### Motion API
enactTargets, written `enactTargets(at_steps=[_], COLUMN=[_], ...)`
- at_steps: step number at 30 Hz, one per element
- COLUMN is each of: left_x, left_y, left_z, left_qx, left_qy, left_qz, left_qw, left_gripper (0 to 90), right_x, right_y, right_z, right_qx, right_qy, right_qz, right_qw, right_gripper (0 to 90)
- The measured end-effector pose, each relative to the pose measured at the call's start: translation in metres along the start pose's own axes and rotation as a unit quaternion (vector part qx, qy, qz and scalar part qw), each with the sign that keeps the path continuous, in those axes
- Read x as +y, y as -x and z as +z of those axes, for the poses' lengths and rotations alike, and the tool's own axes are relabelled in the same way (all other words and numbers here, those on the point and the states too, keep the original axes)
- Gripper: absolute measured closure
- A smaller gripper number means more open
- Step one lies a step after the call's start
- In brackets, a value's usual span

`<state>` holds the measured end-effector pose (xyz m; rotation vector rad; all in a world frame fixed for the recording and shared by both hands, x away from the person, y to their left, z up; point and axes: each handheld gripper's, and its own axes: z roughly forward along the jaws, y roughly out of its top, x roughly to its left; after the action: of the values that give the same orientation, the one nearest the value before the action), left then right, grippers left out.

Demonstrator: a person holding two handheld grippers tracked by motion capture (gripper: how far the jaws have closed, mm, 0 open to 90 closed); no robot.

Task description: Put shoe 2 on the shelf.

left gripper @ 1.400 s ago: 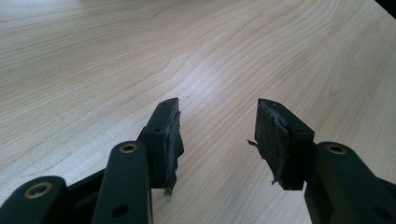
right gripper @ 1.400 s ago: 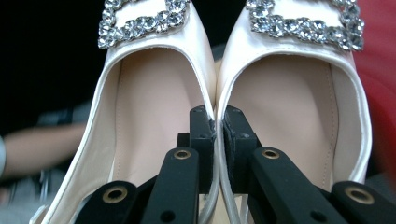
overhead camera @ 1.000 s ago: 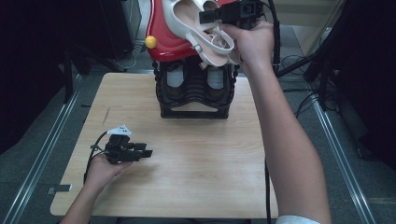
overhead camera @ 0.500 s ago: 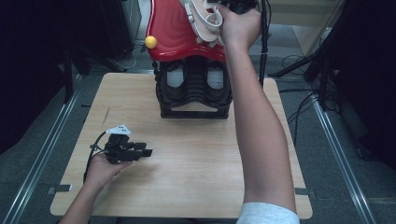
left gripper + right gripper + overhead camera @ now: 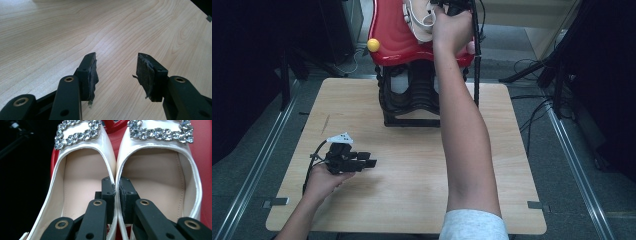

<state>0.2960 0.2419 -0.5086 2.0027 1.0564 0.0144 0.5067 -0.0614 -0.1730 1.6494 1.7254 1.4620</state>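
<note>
Near half of wooden table open — passage free around left gripper. Far edge blocked by black rack under red stand — right forearm spans the middle.

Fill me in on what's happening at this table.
A person is working with a gripper in each hand. The right gripper is shut on the touching inner edges of a pair of white shoes with rhinestone buckles, holding them together up against the red top of a rack at the far edge of the wooden table. The left gripper sits low over the bare tabletop near the person, jaws open with nothing between them.
</note>
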Motion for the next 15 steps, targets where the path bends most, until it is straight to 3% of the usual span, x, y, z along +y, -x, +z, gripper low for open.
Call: enactTargets(at_steps=[8, 15], left_x=[0.0, 0.0], left_y=[0.002, 0.001], left_z=[0.004, 0.004], left_qx=[-0.007, -0.005], left_qy=[-0.005, -0.004], left_qz=[0.004, 0.0], left_qw=[1.0, 1.0], left_gripper=[50.8, 50.8], right_x=[-0.006, -0.009], right_y=[-0.008, -0.014], right_z=[0.01, 0.014], right_qx=[-0.015, -0.03], right_qy=[-0.019, -0.015], right_qz=[-0.001, -0.014], right_qw=[0.9997, 0.9993], right_gripper=[85.0, 83.1])
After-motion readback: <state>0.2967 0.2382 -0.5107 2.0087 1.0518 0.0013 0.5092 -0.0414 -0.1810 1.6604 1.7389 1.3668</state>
